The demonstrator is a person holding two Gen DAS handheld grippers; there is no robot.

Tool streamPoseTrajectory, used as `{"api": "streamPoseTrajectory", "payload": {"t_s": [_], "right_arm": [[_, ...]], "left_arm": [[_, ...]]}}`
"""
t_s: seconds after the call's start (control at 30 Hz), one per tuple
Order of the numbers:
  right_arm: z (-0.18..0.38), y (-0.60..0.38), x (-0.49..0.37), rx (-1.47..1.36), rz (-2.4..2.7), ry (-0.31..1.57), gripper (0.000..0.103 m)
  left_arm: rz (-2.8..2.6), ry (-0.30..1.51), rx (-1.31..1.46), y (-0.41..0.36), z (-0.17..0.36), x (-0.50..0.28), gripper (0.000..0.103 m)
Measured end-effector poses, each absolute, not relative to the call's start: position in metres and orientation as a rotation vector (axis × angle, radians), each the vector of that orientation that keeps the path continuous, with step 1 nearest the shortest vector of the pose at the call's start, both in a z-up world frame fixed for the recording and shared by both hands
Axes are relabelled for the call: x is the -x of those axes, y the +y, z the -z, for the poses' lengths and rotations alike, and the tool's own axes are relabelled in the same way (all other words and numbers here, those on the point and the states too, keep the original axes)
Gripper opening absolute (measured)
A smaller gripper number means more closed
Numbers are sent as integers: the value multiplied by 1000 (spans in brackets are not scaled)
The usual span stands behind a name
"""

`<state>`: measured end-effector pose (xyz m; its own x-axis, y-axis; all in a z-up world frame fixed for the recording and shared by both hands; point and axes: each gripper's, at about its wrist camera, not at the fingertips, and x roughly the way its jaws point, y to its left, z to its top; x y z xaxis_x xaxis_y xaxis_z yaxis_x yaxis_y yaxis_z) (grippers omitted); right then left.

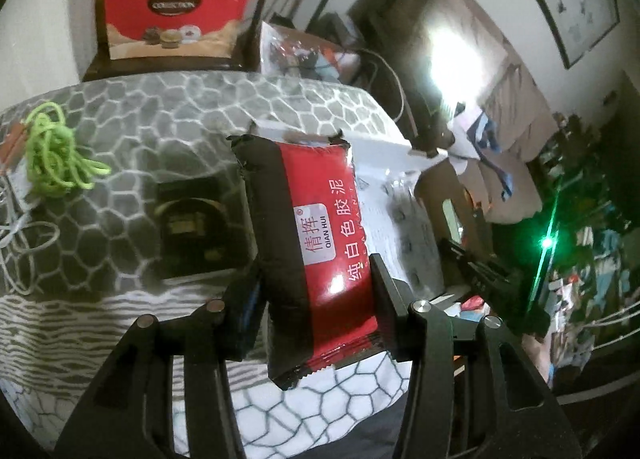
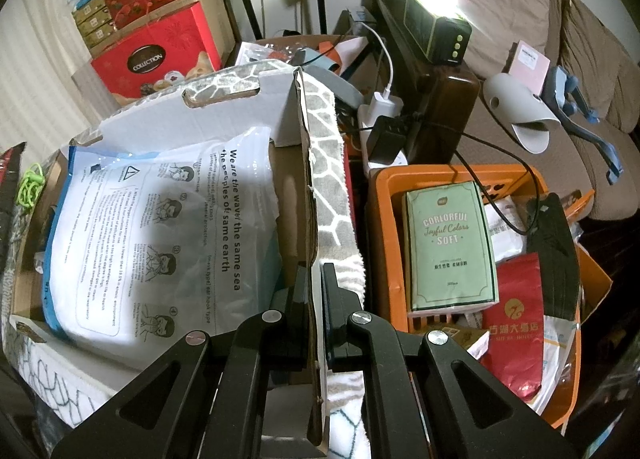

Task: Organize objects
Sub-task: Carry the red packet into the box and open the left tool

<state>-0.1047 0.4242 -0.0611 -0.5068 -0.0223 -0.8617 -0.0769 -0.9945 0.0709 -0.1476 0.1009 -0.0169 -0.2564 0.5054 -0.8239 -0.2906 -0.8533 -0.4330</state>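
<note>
Red packet (image 1: 320,243) clamped, left view only; right view: cardboard flap (image 2: 308,219) pinched.

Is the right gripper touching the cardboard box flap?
Touching. The right wrist view shows the right gripper clamped shut on the cardboard box flap.

The red packet (image 1: 320,235) at frame centre is showing "QIAN HUI". Upper left, the red box (image 2: 154,59) is reading "COLLECTION". The green pack (image 2: 450,247), right of centre, is saying "Joyful Colors SOFT".
</note>
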Motion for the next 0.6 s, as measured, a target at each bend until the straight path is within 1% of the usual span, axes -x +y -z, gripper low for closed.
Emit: {"api": "streamPoseTrajectory", "payload": {"t_s": [0.3,0.4,0.5,0.6], "right_arm": [[61,424,105,1543,-2696,158,4],[61,424,105,1543,-2695,156,4],[61,425,105,1543,-2696,159,4],[61,424,105,1544,-2694,157,4]], "left_arm": [[-2195,-128,1536,136,34,139,45],[-2197,-120,1569,144,40,138,46],[-2233,-73,1579,152,45,136,46],[-2254,-72,1588,155,46,137,48]]}}
